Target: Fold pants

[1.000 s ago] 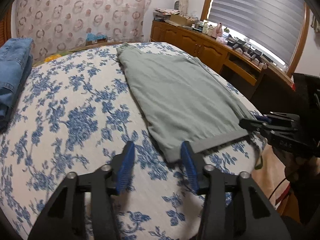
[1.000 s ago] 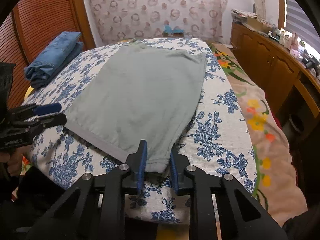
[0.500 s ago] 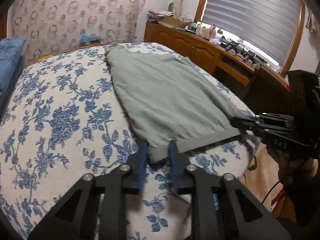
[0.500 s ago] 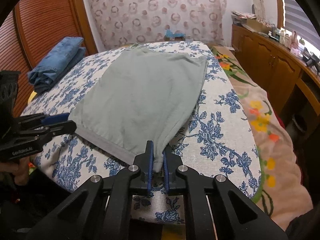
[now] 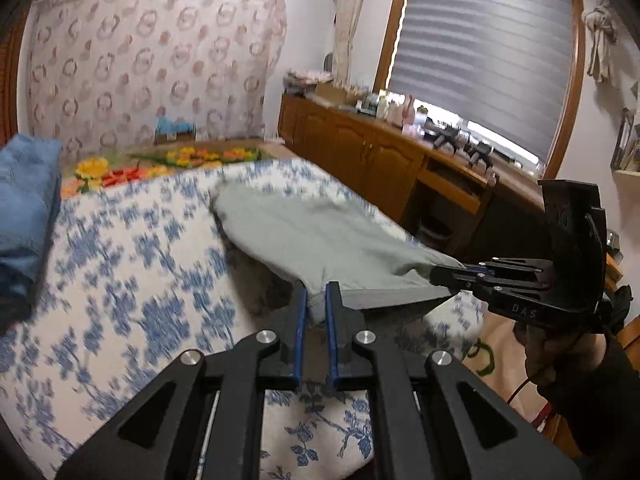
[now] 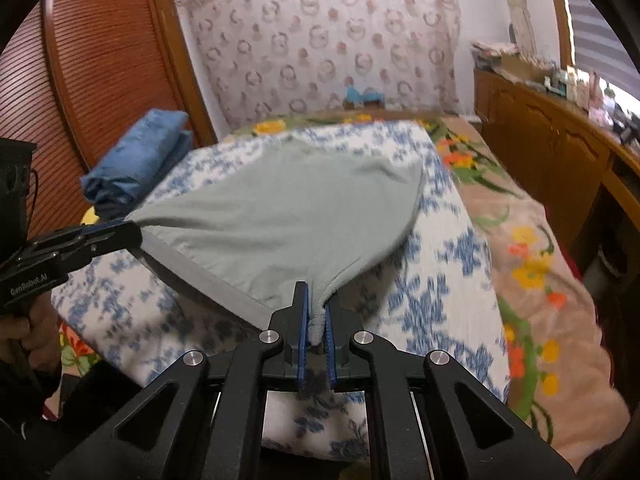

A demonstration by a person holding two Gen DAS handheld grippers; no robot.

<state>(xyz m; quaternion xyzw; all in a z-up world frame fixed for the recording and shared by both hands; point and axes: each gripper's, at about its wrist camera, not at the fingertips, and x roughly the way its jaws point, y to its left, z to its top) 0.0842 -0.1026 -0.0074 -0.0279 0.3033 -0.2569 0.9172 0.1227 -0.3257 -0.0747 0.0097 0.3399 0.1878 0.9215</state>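
1. The pants point(image 5: 320, 232), made of a soft, matte, grey-green knit fabric, are seen stretched above the bed point(image 5: 120, 280), with the far end resting on the bedcover and the near hem lifted clear of it.
2. One near corner of the hem is pinched between the blue ribbed pads of the left tongs point(image 5: 316, 308); the jaws are closed down to a narrow gap filled by bunched cloth.
3. The other near corner is clamped by the right tongs point(image 6: 316, 328), whose jaws are pressed nearly together on a small rolled wad of fabric.
4. Between the two grips the hem is pulled into a taut, straight band with a stitched edge, while the fabric behind it fans out into a smooth, rounded sheet.
5. In the right wrist view the pants point(image 6: 288, 216) are shown drawn to a point at each held corner, and the left tongs point(image 6: 132, 236) are seen at the left edge.
6. In the left wrist view the right tongs point(image 5: 440, 274) are seen at the right, gripped by a dark gloved hand.
7. The bed is covered with a white quilt printed with blue flowers; the print is blurred.
8. A folded stack of blue denim point(image 6: 140, 156) lies on the bed's far left side, well apart from the pants.
9. A wooden cabinet point(image 5: 360, 152) runs along the window wall.
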